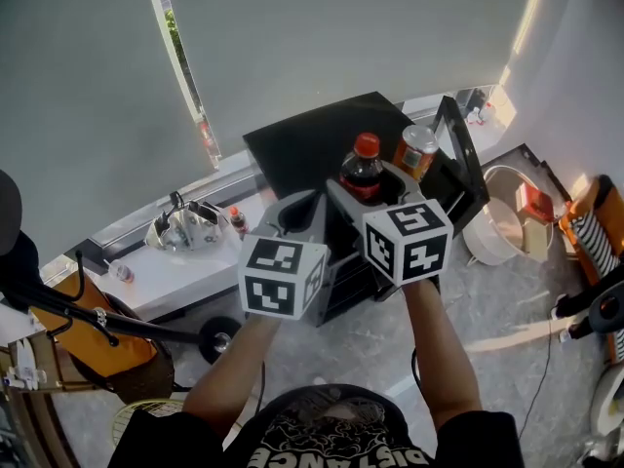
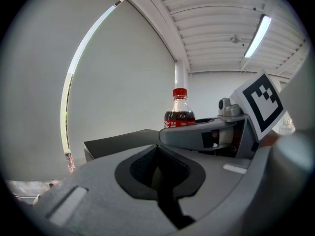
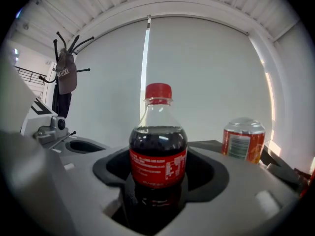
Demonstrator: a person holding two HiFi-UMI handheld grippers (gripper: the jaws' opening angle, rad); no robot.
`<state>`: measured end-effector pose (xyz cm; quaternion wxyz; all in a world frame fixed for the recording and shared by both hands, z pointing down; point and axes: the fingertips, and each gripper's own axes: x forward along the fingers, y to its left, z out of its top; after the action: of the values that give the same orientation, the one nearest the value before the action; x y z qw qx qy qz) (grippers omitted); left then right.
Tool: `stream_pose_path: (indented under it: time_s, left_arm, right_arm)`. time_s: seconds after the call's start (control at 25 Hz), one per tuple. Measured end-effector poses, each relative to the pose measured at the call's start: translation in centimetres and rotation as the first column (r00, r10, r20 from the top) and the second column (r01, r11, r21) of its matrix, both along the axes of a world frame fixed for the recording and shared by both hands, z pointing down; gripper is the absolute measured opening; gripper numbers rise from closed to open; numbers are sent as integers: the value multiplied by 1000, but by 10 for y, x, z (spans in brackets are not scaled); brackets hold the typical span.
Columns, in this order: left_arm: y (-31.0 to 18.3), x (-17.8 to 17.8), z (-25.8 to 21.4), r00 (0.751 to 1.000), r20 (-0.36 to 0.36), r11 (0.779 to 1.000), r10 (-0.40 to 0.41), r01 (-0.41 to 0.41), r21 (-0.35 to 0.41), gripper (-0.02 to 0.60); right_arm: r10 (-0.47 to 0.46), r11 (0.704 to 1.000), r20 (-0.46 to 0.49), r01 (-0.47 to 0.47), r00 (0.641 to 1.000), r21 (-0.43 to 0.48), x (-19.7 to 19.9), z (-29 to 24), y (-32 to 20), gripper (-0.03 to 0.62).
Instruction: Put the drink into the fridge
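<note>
A cola bottle with a red cap stands on top of the black fridge. It also shows in the right gripper view as the bottle, upright in the hollow between my right gripper's jaws, with dark gaps at both its sides. My right gripper is open around it. My left gripper is just left of it, level with it, and its jaws meet with nothing between them. From the left gripper view the bottle rises behind the right gripper's body.
An orange can stands on the fridge top right of the bottle, seen also as the can. The fridge door hangs open at the right. A white counter with small items lies left; a white basin sits on the floor right.
</note>
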<state>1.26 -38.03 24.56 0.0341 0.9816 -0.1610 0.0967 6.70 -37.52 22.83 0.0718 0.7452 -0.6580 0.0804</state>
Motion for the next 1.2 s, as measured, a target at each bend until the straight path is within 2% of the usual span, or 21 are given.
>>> stream_pose_path:
  time_s: [0.24, 0.48, 1.2]
  left_arm:
    - [4, 1, -2, 1000, 0, 1000, 4, -4, 5, 5]
    - [16, 1, -8, 1000, -8, 1000, 16, -16, 13, 5]
    - [109, 27, -10, 988, -38, 988, 151, -150, 37, 5]
  right_arm:
    - [-19, 1000, -16, 19, 1000, -1, -1, -2, 0, 308]
    - [-7, 998, -56, 10, 998, 55, -2, -21, 14, 308]
    - [138, 989, -51, -135, 989, 64, 21, -14, 120, 308]
